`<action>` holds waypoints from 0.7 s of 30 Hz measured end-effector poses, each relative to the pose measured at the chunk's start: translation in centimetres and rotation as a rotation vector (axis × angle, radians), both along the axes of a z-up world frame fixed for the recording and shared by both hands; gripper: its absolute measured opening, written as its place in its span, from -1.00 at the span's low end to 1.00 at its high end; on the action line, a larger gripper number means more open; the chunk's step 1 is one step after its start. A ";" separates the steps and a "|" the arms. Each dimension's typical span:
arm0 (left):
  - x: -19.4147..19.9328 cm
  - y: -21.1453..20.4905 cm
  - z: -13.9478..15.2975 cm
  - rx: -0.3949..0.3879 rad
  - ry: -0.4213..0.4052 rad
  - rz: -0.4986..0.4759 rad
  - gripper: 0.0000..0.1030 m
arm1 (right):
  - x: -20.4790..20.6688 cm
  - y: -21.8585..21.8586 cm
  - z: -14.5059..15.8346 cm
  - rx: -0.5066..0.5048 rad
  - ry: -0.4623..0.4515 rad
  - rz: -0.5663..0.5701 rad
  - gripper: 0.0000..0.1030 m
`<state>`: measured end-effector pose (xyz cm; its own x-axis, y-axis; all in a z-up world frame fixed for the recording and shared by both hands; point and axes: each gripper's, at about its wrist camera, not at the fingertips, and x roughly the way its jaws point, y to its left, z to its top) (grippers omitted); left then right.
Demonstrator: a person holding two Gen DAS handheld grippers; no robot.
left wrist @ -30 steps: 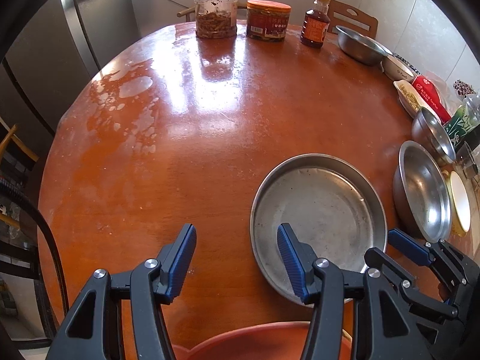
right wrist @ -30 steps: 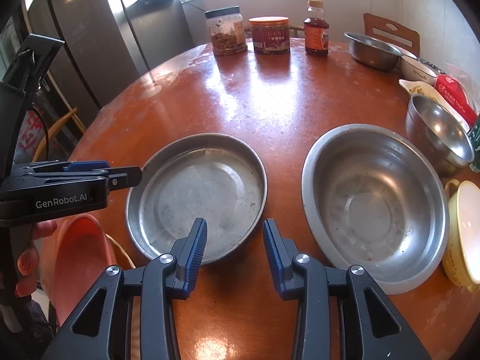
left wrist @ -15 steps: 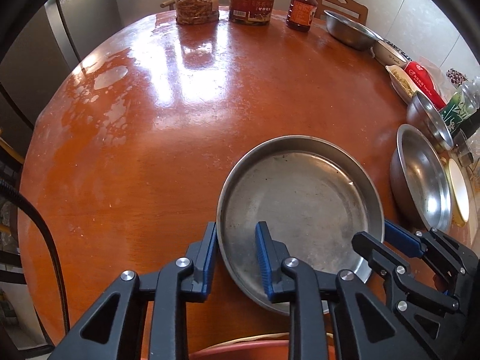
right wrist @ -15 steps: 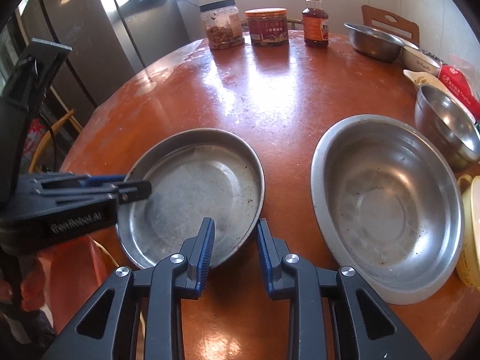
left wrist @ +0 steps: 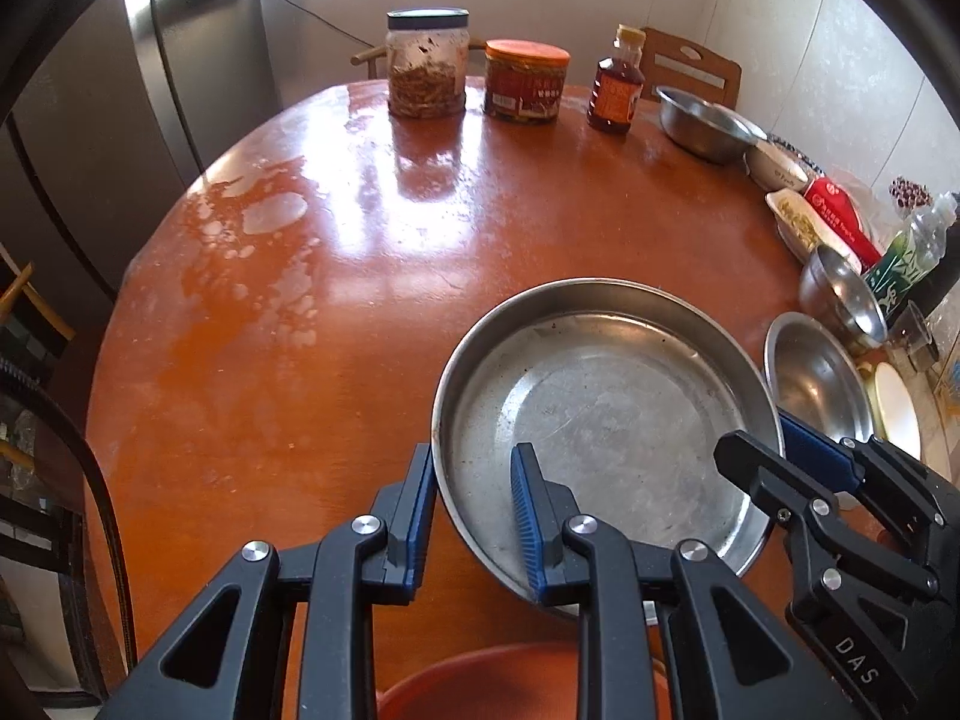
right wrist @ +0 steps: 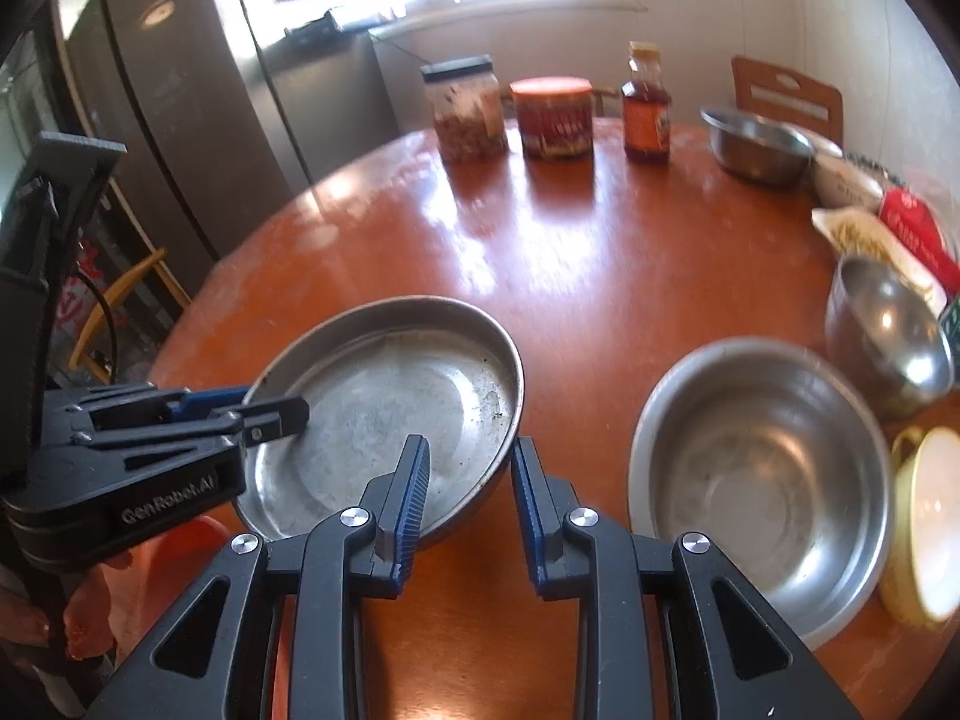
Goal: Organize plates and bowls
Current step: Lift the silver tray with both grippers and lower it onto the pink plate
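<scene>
Both grippers having closed since earlier | left gripper (left wrist: 471, 519) and right gripper (right wrist: 470, 495) pinching the pan (left wrist: 606, 414) rim | I'm lifting it; next I'm nesting it in the big bowl (right wrist: 762, 480).

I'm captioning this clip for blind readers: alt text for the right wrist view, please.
Both grippers clamp the rim of a flat steel pan: the right gripper at its near edge, the left gripper on its left. A steel bowl sits to the right on the round table.
</scene>
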<state>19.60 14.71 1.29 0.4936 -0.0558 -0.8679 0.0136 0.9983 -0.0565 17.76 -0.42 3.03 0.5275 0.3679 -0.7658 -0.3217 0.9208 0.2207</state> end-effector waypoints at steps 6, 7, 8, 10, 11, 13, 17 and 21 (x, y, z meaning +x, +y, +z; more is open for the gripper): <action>-3.3 1.2 3.1 -0.009 -0.090 0.048 -0.50 | -1.6 1.0 2.2 0.021 -0.040 0.052 -0.44; -3.8 1.4 3.3 -0.010 -0.097 0.054 -0.50 | -1.9 1.2 2.4 0.024 -0.043 0.059 -0.44; -4.4 1.5 3.5 -0.010 -0.103 0.061 -0.50 | -2.3 1.4 2.6 0.026 -0.045 0.068 -0.44; -5.8 1.9 3.8 -0.007 -0.115 0.074 -0.50 | -3.0 1.8 2.9 0.023 -0.052 0.089 -0.44; -6.7 2.1 4.0 -0.003 -0.123 0.083 -0.50 | -3.5 2.1 3.0 0.021 -0.055 0.098 -0.44; -7.7 2.2 4.2 -0.005 -0.129 0.093 -0.50 | -4.4 2.4 3.3 0.020 -0.064 0.119 -0.44; -10.4 2.4 4.3 -0.008 -0.147 0.111 -0.50 | -6.2 3.0 3.7 0.017 -0.083 0.146 -0.44; -12.6 2.5 3.7 -0.002 -0.152 0.132 -0.50 | -8.0 3.4 3.8 0.000 -0.102 0.171 -0.44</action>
<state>7.00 17.25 4.97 0.6220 0.0166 -0.7828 -0.1090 0.9919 -0.0656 9.75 2.98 6.80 0.5319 0.4591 -0.7115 -0.4944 0.8506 0.1793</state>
